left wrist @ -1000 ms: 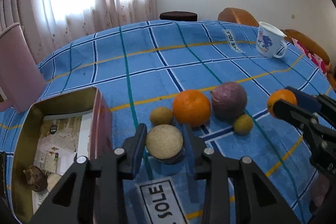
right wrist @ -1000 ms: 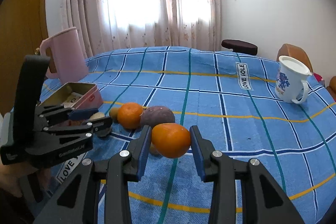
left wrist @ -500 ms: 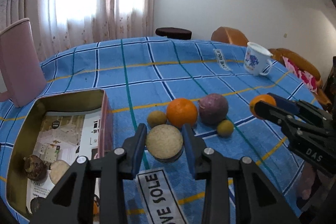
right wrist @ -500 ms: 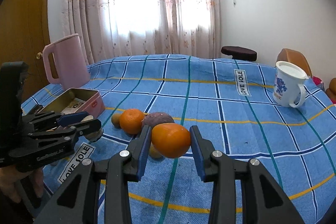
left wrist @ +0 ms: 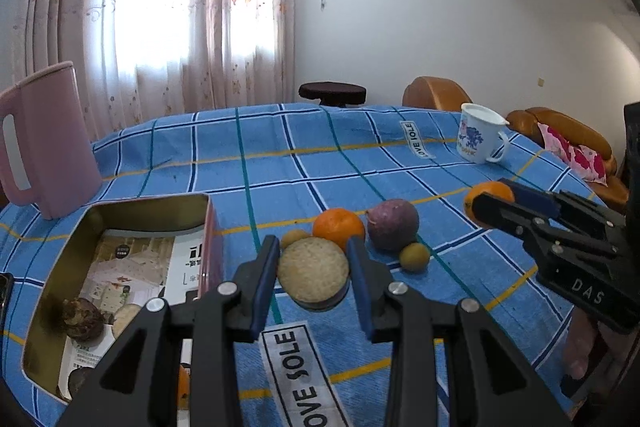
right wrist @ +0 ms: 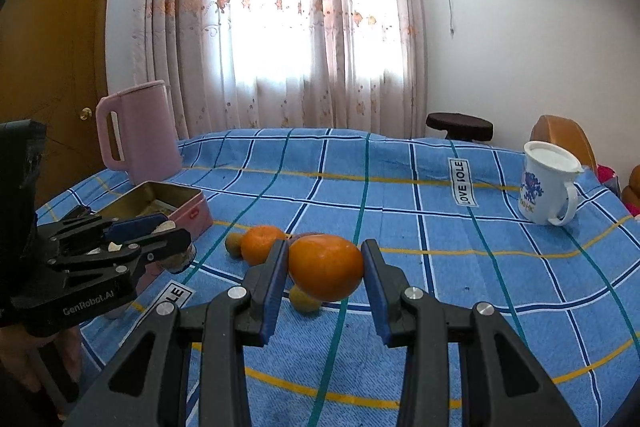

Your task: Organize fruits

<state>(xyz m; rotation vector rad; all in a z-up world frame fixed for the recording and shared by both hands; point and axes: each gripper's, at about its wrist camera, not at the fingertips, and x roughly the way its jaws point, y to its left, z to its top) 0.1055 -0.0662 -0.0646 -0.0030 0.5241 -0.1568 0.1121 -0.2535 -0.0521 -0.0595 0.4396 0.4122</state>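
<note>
Woven cloth tablecloth (left wrist: 256, 163); brassy metal tin (left wrist: 148, 207); glossy orange (right wrist: 326, 266).

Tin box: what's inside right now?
The tin holds printed paper, a brown knobbly fruit and a pale round one; the left gripper covers its near corner.

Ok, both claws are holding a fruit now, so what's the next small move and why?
Probably carry the left claw sideways over the open tin and let go there. It is shut on the round tan fruit, lifted off the tablecloth, and the tin right beside it already holds fruit. The right claw can wait with its orange.
</note>
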